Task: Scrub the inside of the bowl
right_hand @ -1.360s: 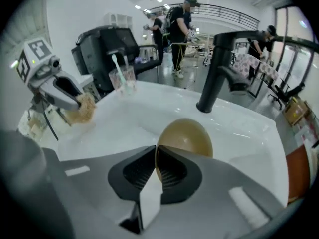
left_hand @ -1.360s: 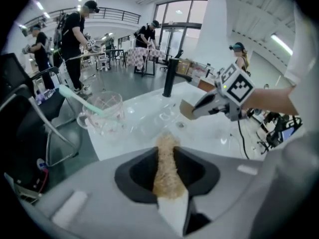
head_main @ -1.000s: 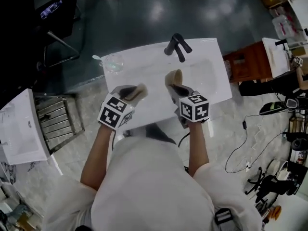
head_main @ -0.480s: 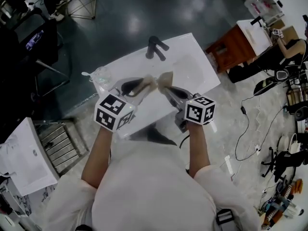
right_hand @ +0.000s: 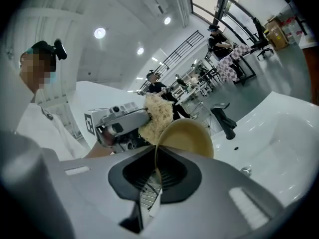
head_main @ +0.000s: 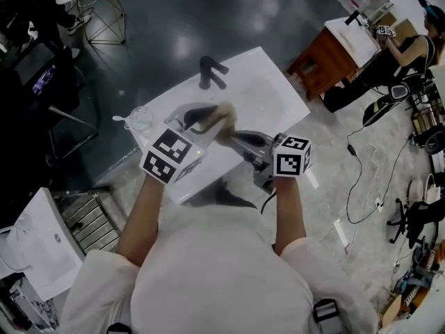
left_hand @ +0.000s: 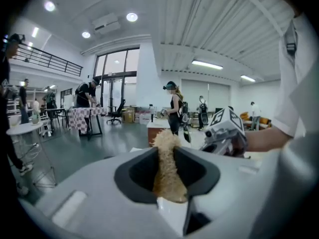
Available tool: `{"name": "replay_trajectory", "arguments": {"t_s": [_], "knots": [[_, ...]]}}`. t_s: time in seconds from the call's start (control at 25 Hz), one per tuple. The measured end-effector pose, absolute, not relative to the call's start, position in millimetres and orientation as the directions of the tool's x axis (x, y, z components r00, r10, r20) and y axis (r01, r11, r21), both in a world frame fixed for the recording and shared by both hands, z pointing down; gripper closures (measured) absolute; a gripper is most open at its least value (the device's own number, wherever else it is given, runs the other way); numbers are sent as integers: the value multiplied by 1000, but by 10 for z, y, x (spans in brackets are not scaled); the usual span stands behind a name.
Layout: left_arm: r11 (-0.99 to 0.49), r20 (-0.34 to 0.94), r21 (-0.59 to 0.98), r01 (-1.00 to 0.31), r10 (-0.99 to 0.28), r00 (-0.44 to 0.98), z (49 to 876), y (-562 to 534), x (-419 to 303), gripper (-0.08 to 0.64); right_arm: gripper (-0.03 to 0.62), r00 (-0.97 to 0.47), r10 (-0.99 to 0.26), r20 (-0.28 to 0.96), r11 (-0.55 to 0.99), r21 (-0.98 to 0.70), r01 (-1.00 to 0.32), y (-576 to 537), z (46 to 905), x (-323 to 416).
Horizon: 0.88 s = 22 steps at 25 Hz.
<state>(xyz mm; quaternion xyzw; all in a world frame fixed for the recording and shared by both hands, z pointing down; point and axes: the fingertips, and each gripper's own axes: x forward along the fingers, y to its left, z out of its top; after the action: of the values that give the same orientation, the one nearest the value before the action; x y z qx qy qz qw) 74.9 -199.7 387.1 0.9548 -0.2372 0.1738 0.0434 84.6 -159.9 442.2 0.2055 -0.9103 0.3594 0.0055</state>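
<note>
no text, label, brand or number can be read anywhere here.

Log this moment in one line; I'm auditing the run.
left gripper: shut on scrubber | right gripper: shut on bowl rim | scrubber at bowl, over sink

The scrubber (right_hand: 157, 114) is partly hidden behind the bowl (right_hand: 188, 139) in the right gripper view; in the head view both are blurred together.

1. Bowl (right_hand: 189, 133): plain tan.
2. Scrubber (left_hand: 167, 163): pale straw, fibrous.
3. Sink (head_main: 268, 89): white, with a black faucet (head_main: 211, 72).
4. Left gripper (head_main: 208, 120) and right gripper (head_main: 233, 136): grey with black pads; their cubes are white with black square markers.
5. Floor (head_main: 160, 19): dark, glossy grey.
</note>
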Motion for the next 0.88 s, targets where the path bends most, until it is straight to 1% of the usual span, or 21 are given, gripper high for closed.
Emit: {"name": "replay_trajectory", "arguments": {"t_s": [0.16, 0.28, 0.52, 0.68, 0.88], "knots": [[-887, 359, -24, -461, -438, 824, 3815, -2055, 763, 459, 574, -935, -324, 147, 698, -630, -341, -1498, 4319, 907], [-884, 358, -26, -466, -444, 821, 3818, -2116, 725, 459, 574, -952, -287, 108, 728, -621, -290, -1408, 4226, 937], [-879, 381, 19, -477, -435, 816, 3987, -2232, 720, 459, 574, -980, -196, 29, 786, -593, -175, -1217, 4062, 983], [-857, 365, 131, -498, -425, 828, 4156, -2244, 708, 459, 572, -979, -202, -10, 791, -592, -157, -1221, 3990, 1019], [-801, 300, 342, -491, -402, 865, 4319, -2197, 614, 459, 572, -963, -236, -127, 794, -597, -116, -1299, 3802, 1109]]}}
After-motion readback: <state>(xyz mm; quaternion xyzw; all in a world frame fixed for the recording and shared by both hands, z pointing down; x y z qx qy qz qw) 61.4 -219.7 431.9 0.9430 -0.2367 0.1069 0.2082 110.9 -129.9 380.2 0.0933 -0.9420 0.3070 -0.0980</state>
